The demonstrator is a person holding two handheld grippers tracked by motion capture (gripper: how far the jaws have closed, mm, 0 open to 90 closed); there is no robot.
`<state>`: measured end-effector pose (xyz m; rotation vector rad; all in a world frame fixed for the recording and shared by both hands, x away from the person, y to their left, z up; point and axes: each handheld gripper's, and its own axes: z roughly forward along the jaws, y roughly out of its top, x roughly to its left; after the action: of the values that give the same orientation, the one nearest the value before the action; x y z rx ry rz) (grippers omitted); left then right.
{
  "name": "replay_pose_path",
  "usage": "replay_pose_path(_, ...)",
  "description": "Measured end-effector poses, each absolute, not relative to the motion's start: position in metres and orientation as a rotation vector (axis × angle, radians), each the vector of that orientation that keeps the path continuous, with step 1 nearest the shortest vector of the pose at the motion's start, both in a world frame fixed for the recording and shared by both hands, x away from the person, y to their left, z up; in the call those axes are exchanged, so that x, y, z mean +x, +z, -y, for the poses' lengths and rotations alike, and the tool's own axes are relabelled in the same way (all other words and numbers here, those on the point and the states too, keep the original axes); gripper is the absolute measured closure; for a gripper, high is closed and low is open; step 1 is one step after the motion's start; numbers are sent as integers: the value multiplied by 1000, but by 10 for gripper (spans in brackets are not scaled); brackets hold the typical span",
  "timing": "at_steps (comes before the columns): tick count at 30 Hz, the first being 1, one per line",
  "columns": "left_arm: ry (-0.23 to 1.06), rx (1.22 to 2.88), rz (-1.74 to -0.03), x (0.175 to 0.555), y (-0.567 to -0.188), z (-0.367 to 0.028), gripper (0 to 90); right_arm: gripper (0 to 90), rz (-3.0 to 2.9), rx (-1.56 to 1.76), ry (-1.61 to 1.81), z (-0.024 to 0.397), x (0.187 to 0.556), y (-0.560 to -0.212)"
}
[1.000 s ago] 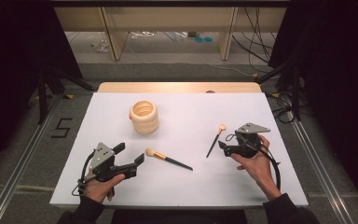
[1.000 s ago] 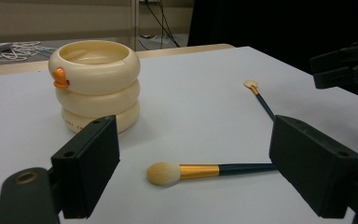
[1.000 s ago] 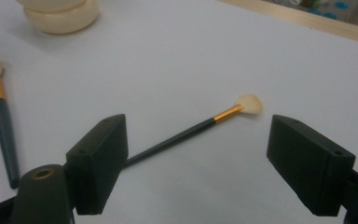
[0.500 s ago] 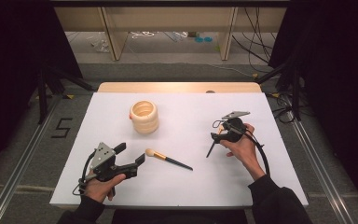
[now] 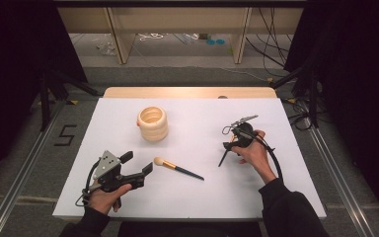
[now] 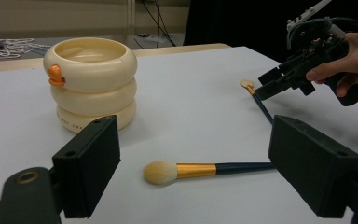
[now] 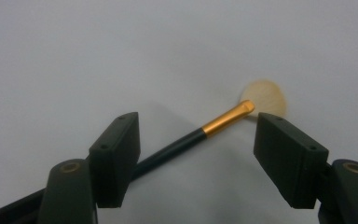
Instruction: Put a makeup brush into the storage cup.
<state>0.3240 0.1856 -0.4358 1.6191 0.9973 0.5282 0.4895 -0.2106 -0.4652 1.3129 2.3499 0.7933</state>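
Over the white table (image 5: 286,187), the right gripper (image 7: 196,140) — jaws apart — straddles a small brush (image 7: 214,126); the left gripper (image 6: 193,158), also spread, faces a bigger brush (image 6: 200,170).

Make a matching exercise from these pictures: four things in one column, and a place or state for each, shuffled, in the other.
Things
1. ringed cream pot
2. round-headed brush
3. flat-headed brush
4. left tool

Places or states
A. lies between the open jaws of the right tool
B. stands upright at the far left of the table
C. held open, resting low at the near left
D. lies flat mid-table, near the person, beside the left tool

Pairs: 1-B, 2-D, 3-A, 4-C
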Motion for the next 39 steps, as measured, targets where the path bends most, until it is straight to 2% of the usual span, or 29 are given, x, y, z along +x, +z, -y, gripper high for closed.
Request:
replay_pose_path(7,526,1633,-988,324,-436,-185,163,339,-2390,1324,735,211,494,-466)
replay_pose_path(16,531,1641,-988,324,-436,-185,163,404,-2429,1336,711,213,497,-467)
replay_pose_path(28,531,1635,-986,324,-436,-185,163,581,-2510,1361,656,224,502,-465)
replay_pose_path(32,533,1630,-991,324,-435,-185,164,667,-2529,1354,628,227,504,-463)
replay_pose_path(39,537,1631,-990,324,-435,-186,165,745,-2574,1334,577,232,511,-461)
